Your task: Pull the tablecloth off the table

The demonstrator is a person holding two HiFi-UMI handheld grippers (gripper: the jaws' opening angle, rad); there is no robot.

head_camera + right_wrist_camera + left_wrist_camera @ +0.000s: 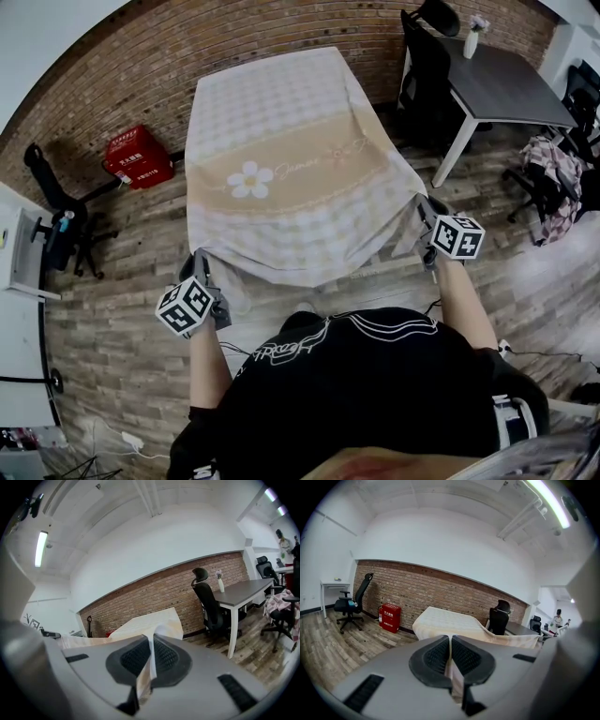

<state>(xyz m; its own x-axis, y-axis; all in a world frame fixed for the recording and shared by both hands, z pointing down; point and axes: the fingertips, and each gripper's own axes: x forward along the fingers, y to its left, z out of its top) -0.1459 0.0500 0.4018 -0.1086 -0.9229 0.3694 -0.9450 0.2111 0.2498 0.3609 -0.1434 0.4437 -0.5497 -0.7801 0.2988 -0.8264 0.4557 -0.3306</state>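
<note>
Brick wall (112, 75) behind; left gripper (450, 639) and right gripper (152, 639) each clamp 1 near corner of tablecloth (281, 178). Advised: pull back evenly, both sides level, avoiding skew.

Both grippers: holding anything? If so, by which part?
Both are shut on the beige checked fabric tablecloth with a daisy print. The left gripper pinches its near left corner, the right gripper its near right corner.
</note>
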